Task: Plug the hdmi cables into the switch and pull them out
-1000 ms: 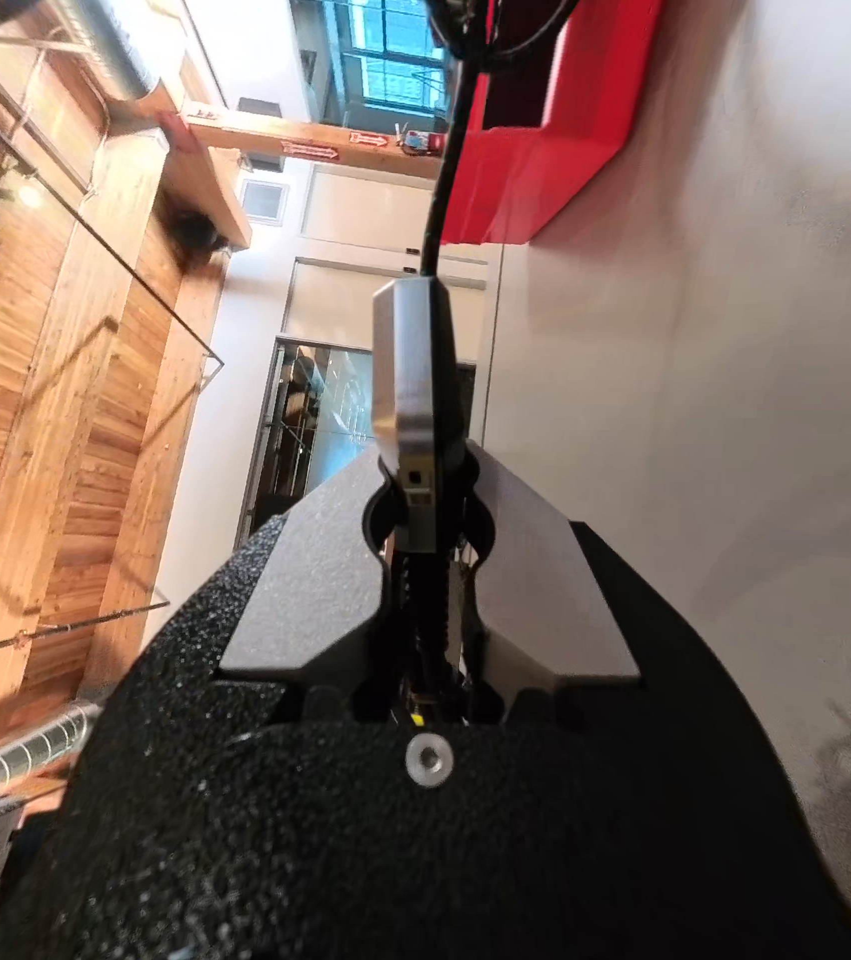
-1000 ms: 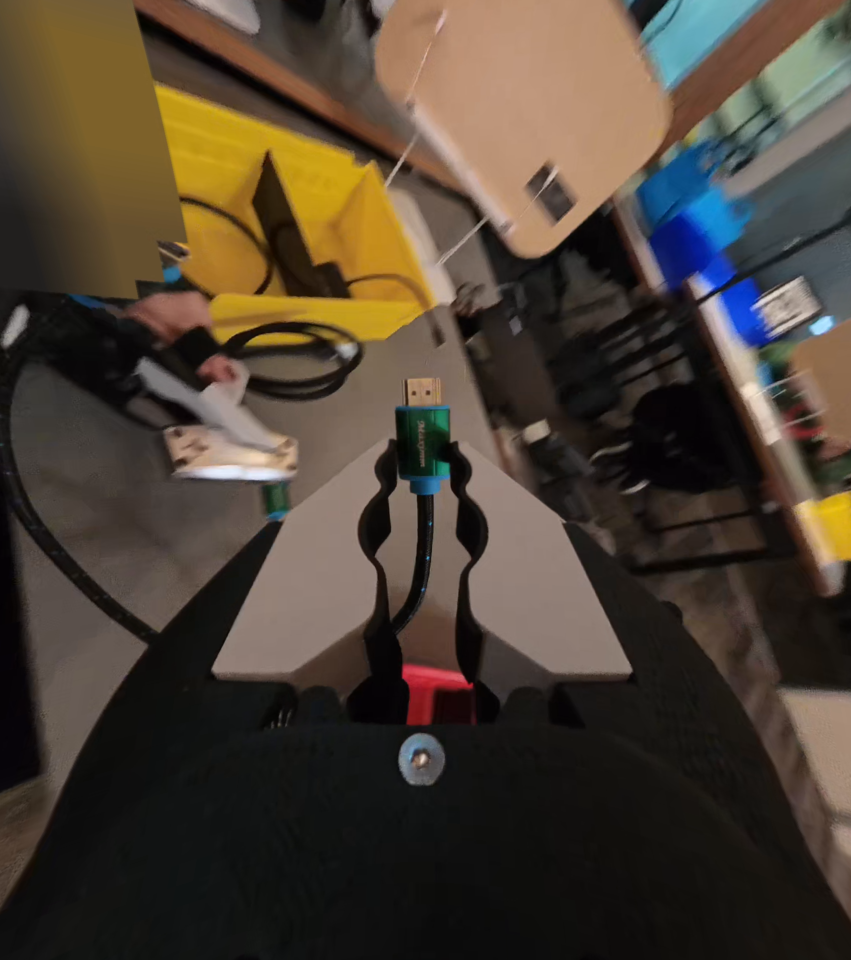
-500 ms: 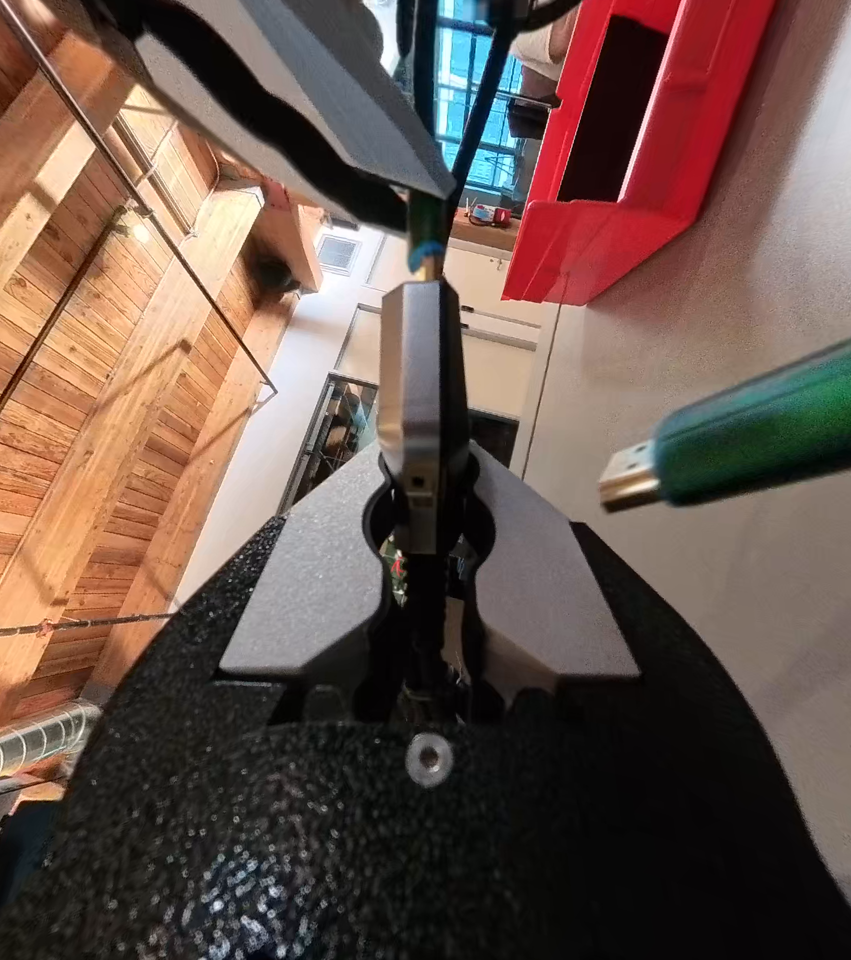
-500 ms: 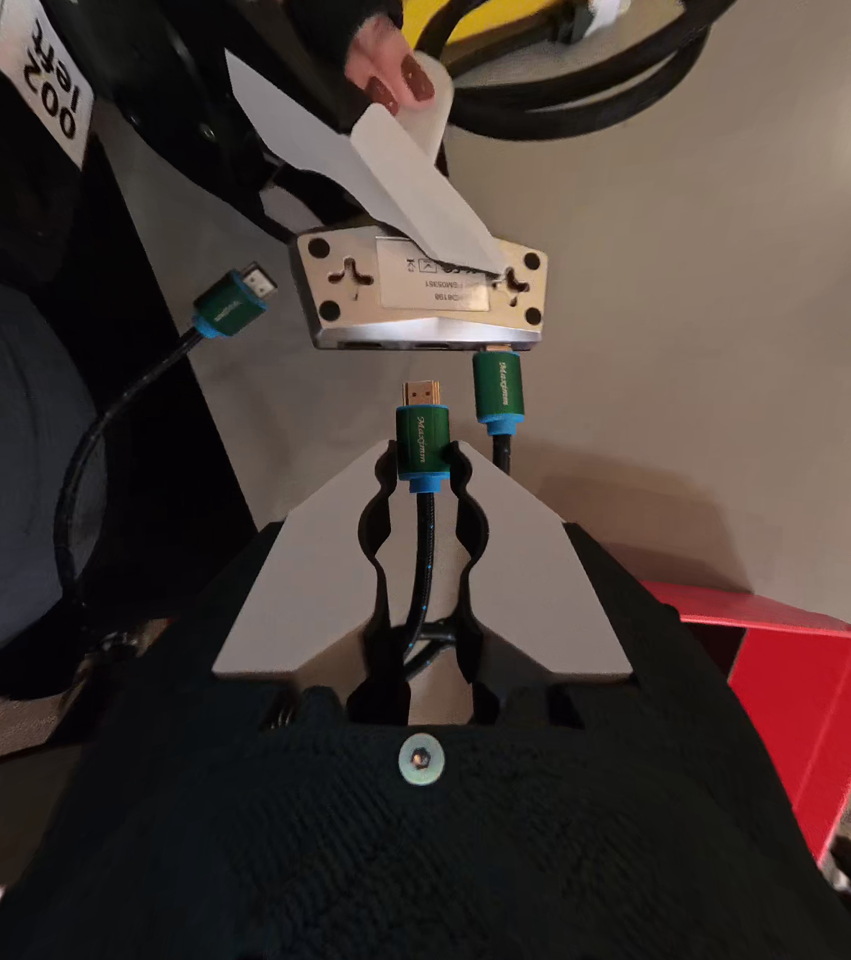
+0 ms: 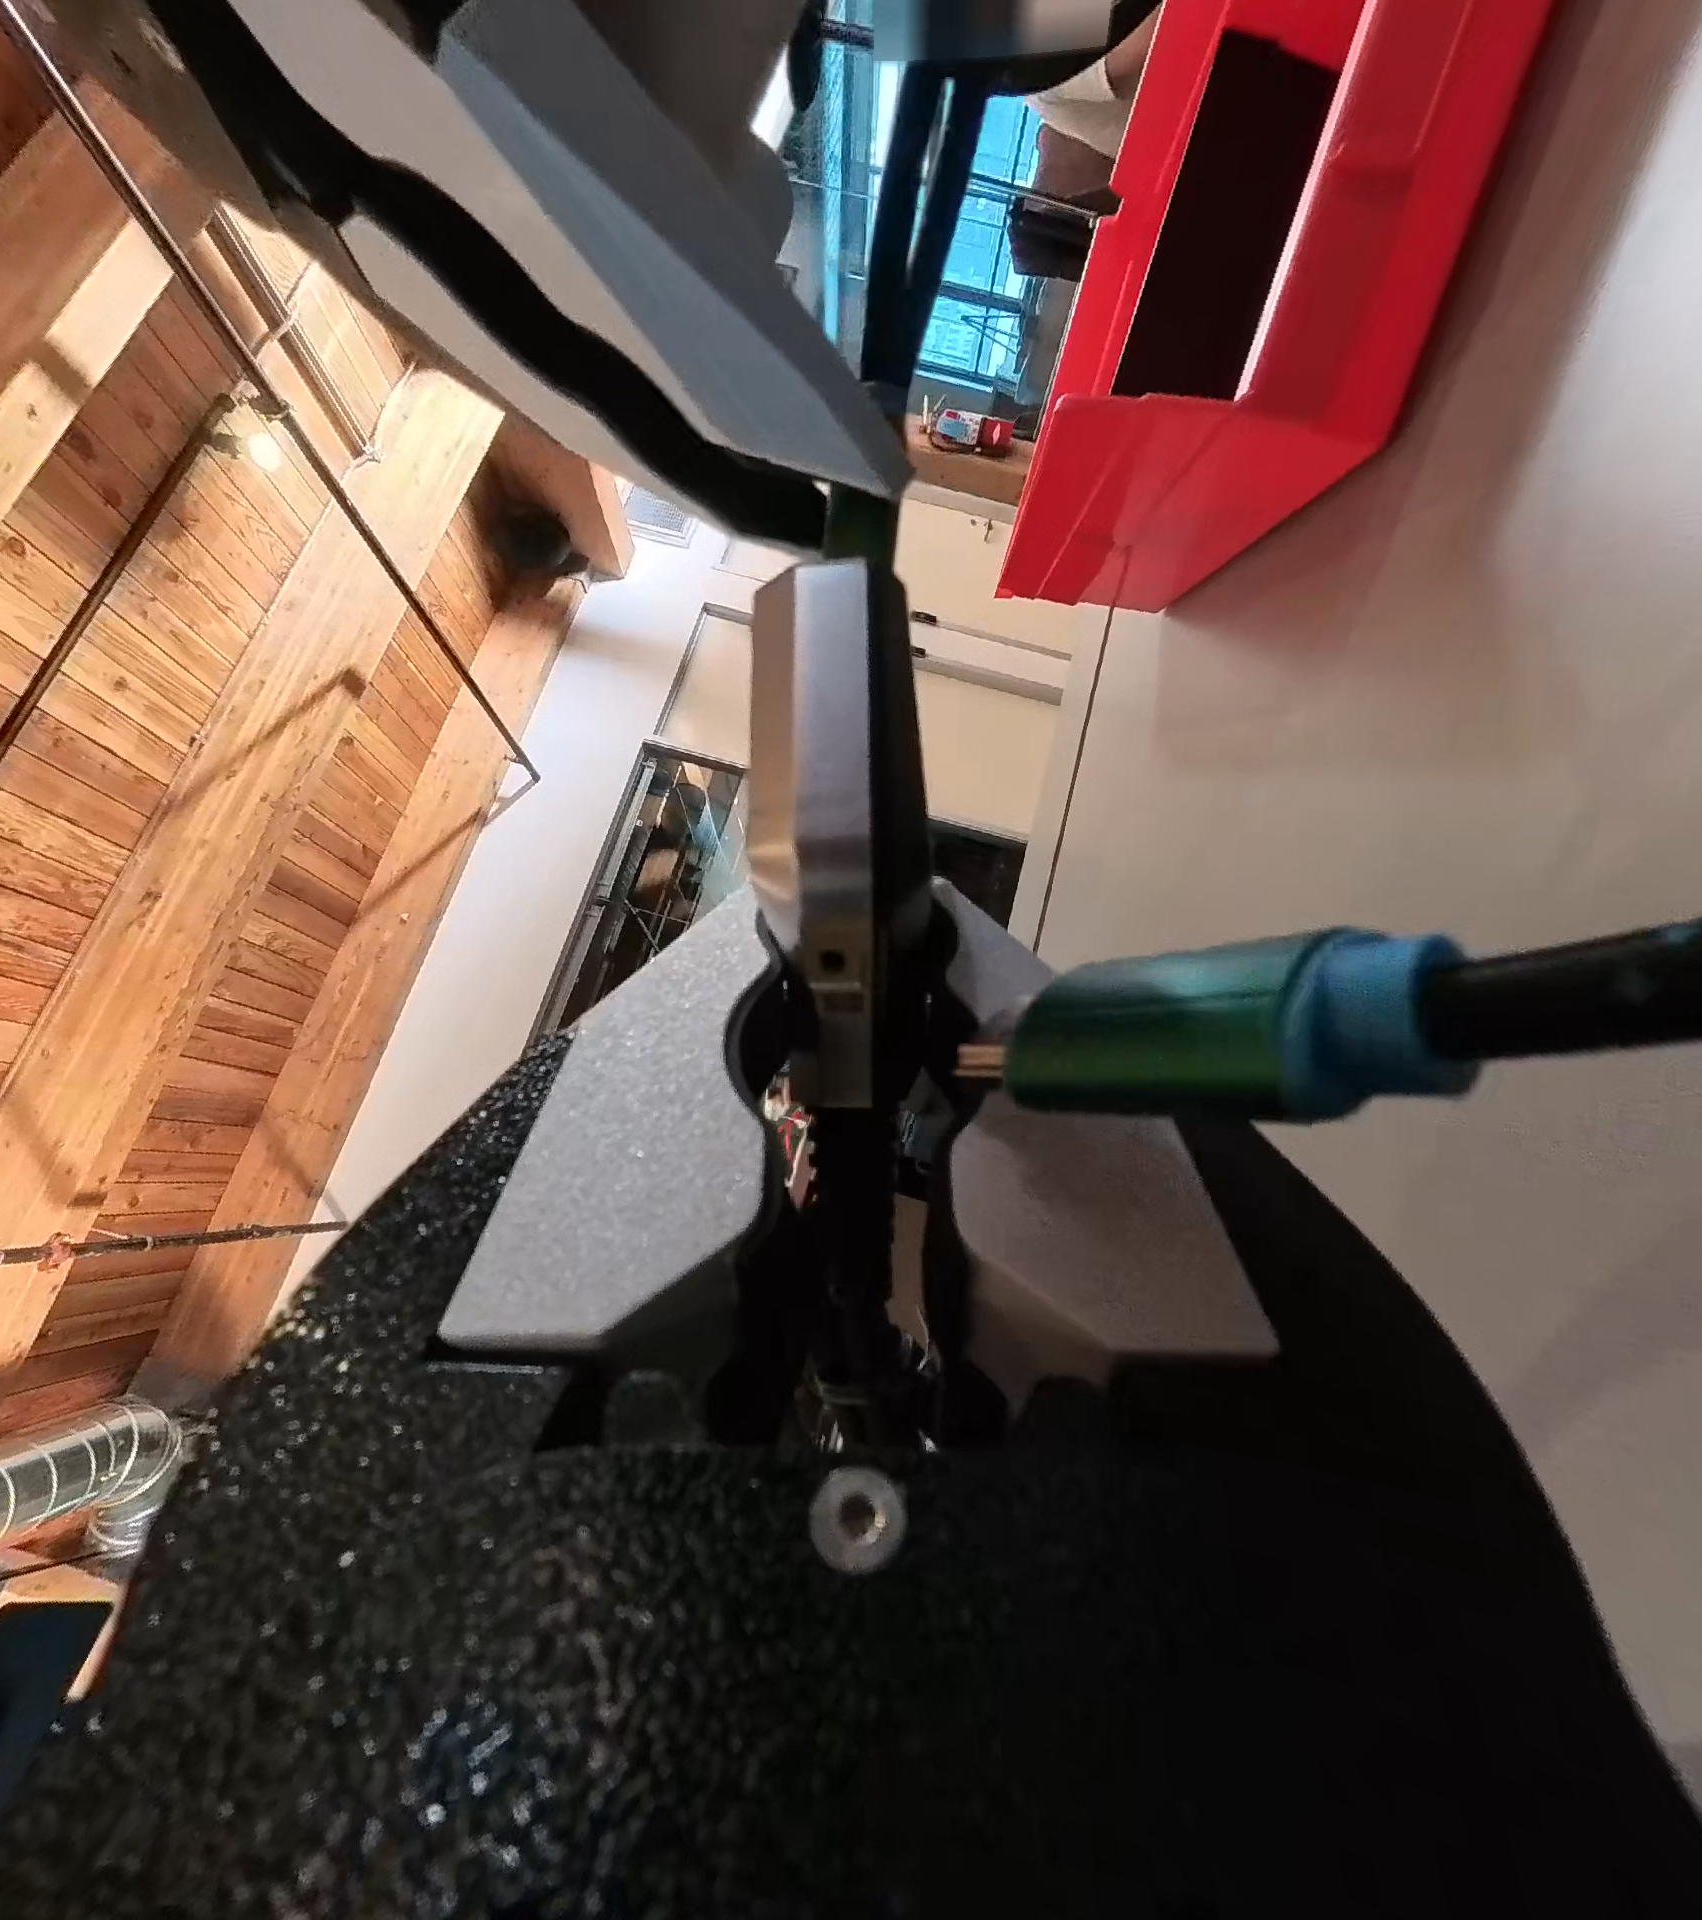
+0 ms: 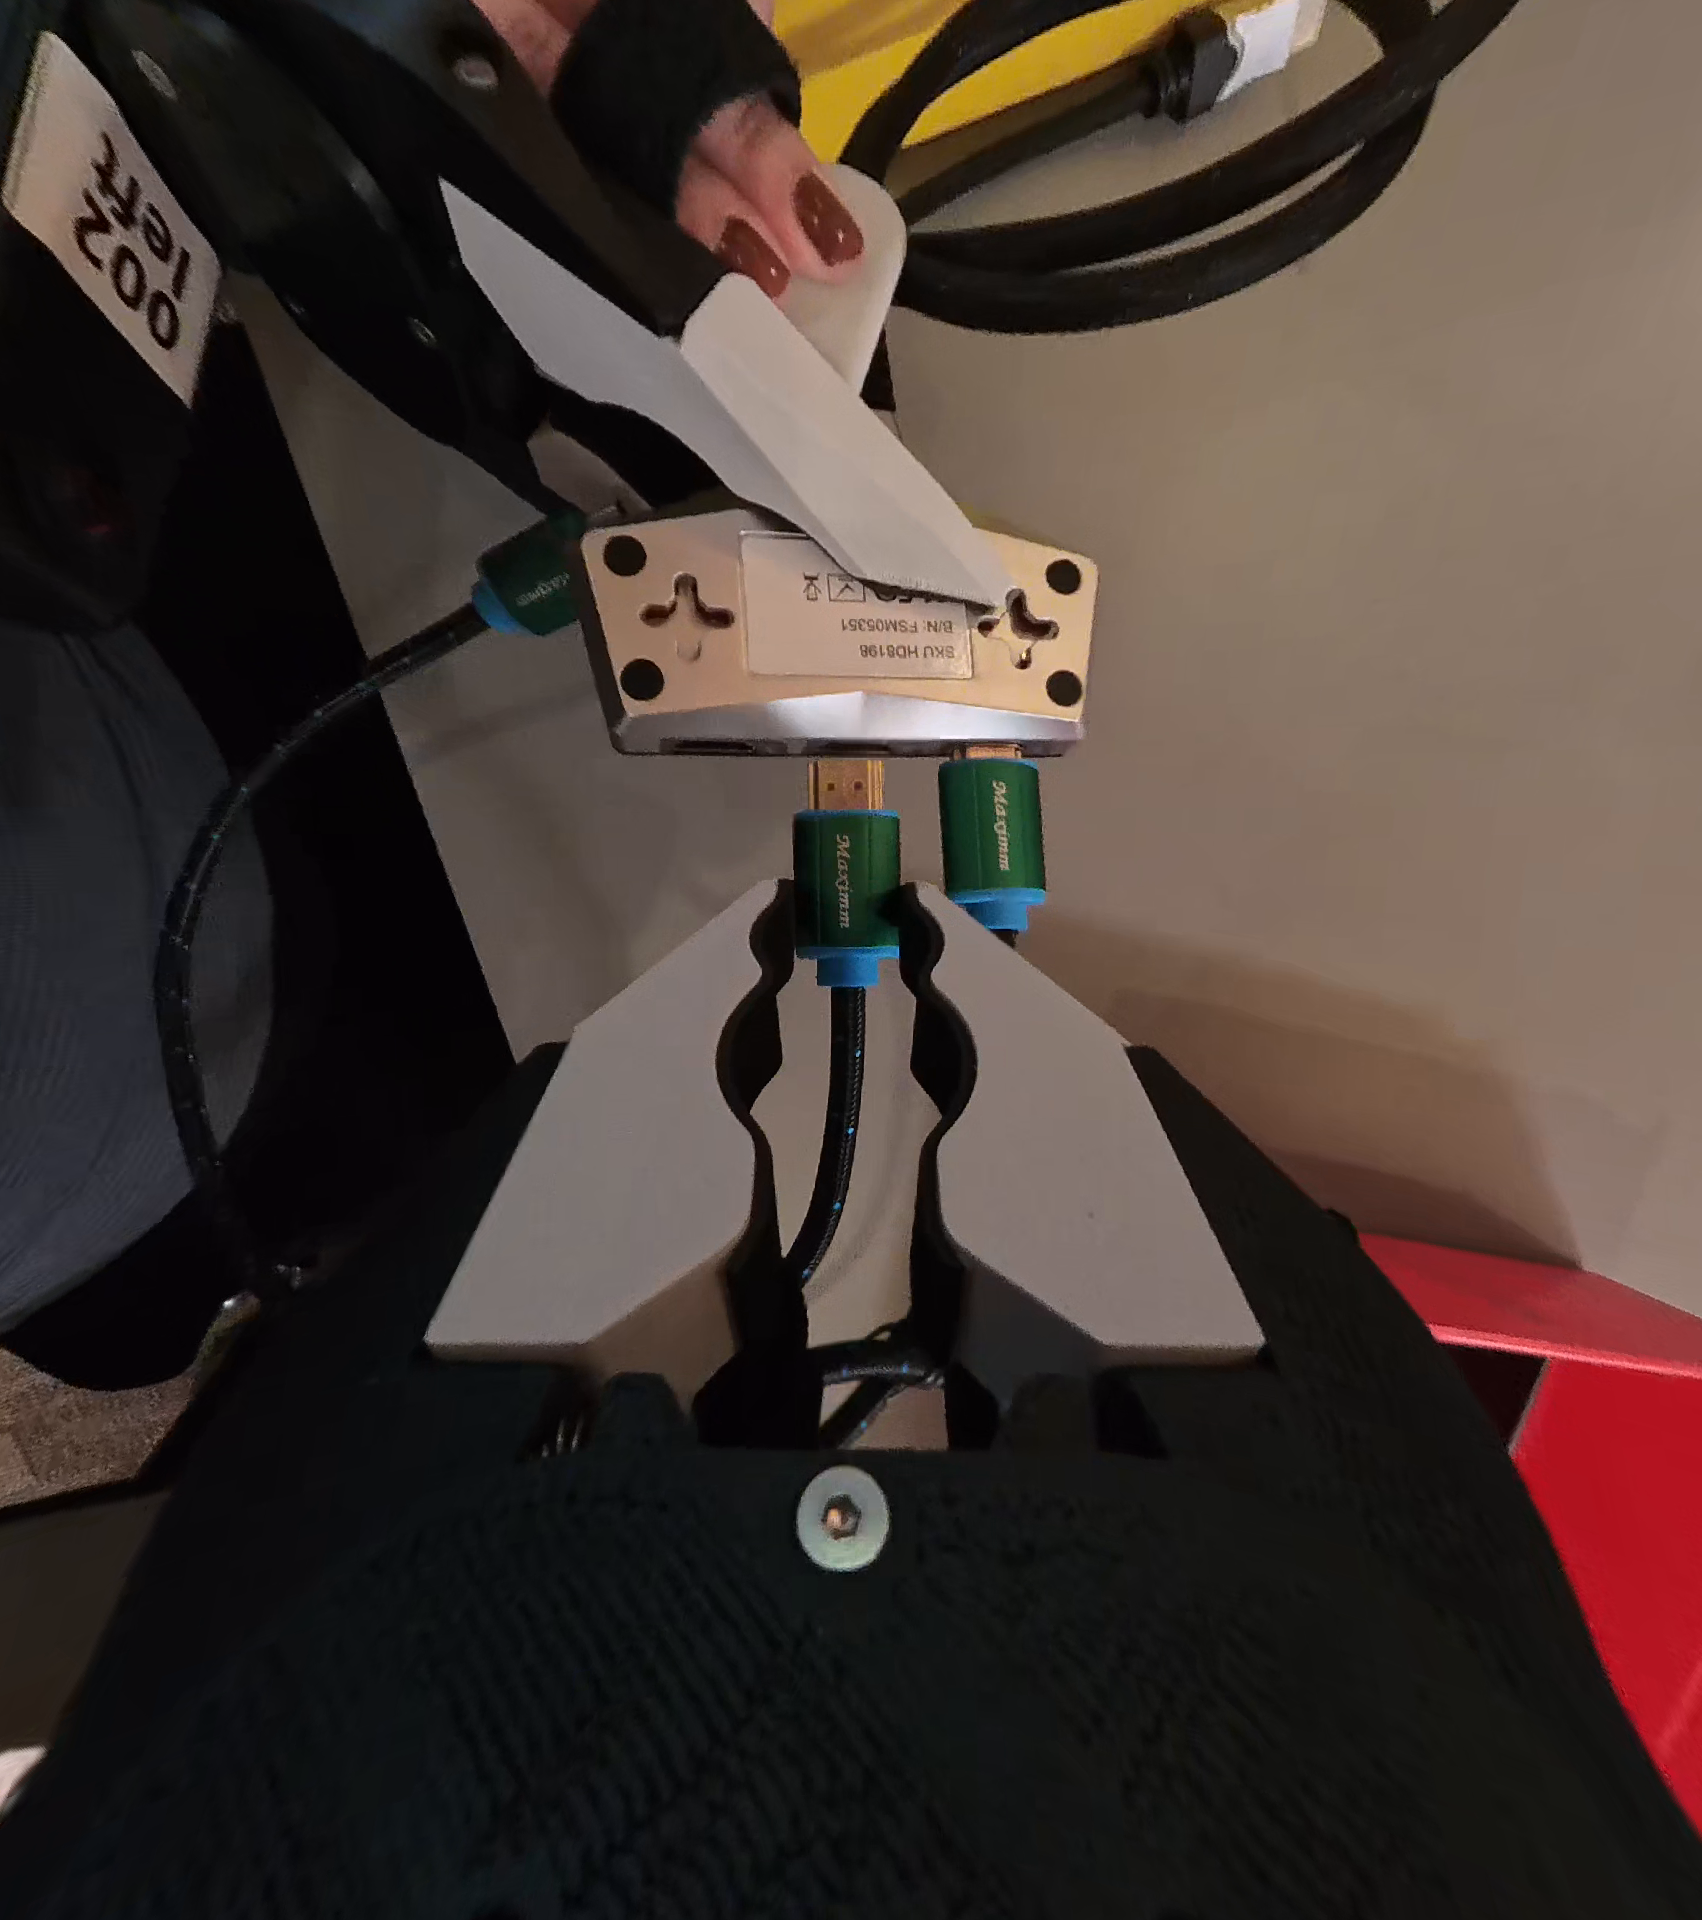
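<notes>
Now the HDMI plug point(image 6: 845, 881) was held clamped in the right gripper point(image 6: 847, 909), long axis aimed at 12 o'clock, gold tip just short of the switch point(image 6: 842, 636), which was held gripped by the left gripper point(image 5: 839, 997).

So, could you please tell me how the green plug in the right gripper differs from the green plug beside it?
The gripped green plug shows its whole gold tip below the silver switch, unseated; the neighbouring green plug is seated. The right gripper clamps the first; nothing holds the second. Both have blue collars.

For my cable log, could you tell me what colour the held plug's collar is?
Blue, below a green plug body; clearest in the right wrist view.
</notes>
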A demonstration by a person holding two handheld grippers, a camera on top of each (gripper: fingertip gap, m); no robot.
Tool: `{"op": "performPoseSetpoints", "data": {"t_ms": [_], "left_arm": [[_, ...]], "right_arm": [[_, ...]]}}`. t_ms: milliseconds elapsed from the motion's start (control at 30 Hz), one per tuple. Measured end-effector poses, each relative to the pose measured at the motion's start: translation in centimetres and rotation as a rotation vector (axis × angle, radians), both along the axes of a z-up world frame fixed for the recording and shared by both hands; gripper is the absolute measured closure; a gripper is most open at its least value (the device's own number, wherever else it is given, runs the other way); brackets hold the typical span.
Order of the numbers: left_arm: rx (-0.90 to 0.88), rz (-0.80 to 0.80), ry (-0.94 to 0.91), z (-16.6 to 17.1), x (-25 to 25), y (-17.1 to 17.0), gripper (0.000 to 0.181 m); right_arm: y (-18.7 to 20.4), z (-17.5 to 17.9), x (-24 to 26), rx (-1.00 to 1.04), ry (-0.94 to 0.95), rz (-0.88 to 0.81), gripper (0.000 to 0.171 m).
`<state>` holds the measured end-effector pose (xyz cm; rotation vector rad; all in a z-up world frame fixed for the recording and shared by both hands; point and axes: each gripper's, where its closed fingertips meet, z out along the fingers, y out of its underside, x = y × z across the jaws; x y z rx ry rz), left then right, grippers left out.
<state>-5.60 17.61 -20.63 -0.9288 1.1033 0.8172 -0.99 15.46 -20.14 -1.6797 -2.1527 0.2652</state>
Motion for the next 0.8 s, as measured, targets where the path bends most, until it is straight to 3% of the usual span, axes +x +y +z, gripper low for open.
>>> {"op": "performPoseSetpoints", "data": {"t_ms": [567,800], "left_arm": [[0.035,-0.027,0.125,-1.0,1.5,-0.7,0.162],[-0.019,-0.018,0.038,-0.8,0.5,-0.1,0.163]], "right_arm": [[-0.7,-0.5,-0.1,-0.253,0.063,-0.05,0.153],[0.5,-1.0,1.3,-0.16,-0.009,-0.053,0.152]]}}
